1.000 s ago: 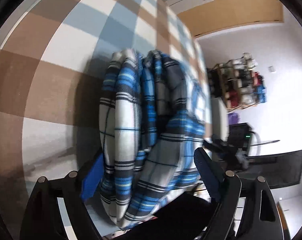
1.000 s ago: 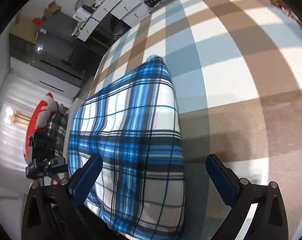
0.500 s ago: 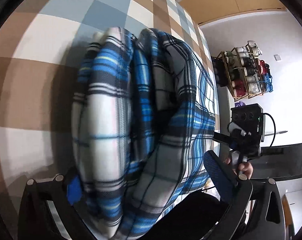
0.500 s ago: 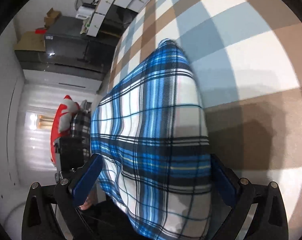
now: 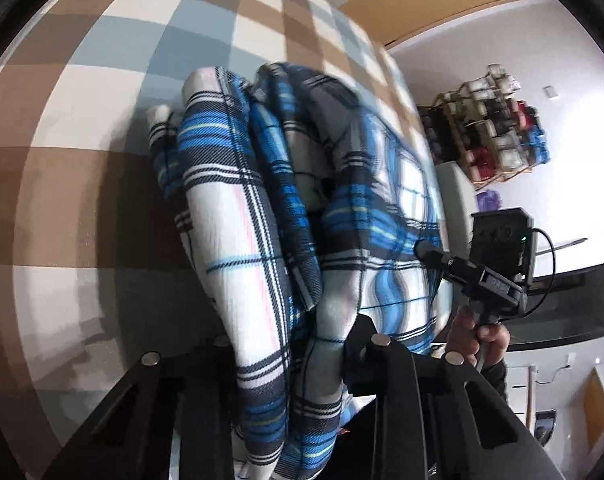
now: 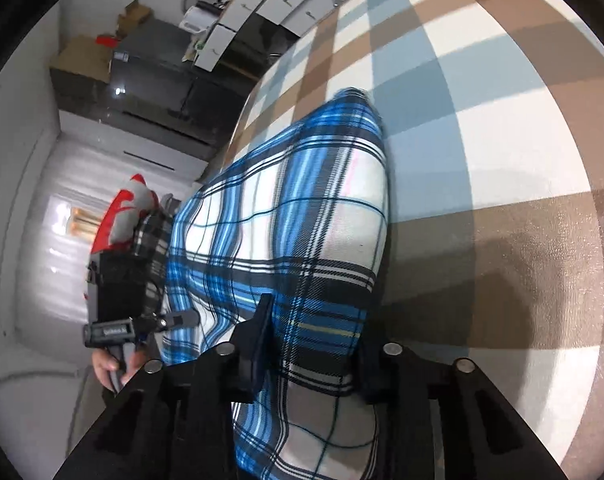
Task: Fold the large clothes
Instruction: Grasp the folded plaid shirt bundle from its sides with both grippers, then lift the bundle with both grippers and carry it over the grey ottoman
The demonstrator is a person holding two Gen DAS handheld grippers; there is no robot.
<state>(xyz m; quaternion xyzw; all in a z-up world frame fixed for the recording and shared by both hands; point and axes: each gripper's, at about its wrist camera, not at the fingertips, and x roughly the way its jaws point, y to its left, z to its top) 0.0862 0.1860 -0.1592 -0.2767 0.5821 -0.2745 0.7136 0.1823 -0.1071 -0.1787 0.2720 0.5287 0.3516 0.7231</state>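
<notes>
Left tool (image 5: pixel 290 344): the jaws have just been closing and are now pressed on the near end of the shirt (image 5: pixel 270 216); several stacked layers are pinched between them.
Shirt: a blue, white and black plaid garment, already doubled into a thick narrow bundle, is seen lying on the checked cloth (image 5: pixel 102 80) near its front edge. In the left view its rounded folds are shown edge-on; in the right view its flat top face (image 6: pixel 302 216) is shown.
Cloth: a brown, pale blue and white checked cover is spread over the surface; whether a bench or a bed lies under it cannot be told.
Right tool (image 6: pixel 314 344): the jaws have just been closing and are now clamped on the other near corner of the bundle, with cloth gripped between them.
Hands: each tool is held by a hand (image 5: pixel 478 332), seen from the opposite camera.
Done: the garment is judged to be folded several times over already.
Left: one more fold, or lifting and setting the bundle aside, is judged to remain; with both near corners gripped, that step appears to be at its start.
Background: a rack (image 5: pixel 490 128) of coloured items is seen by the wall.
</notes>
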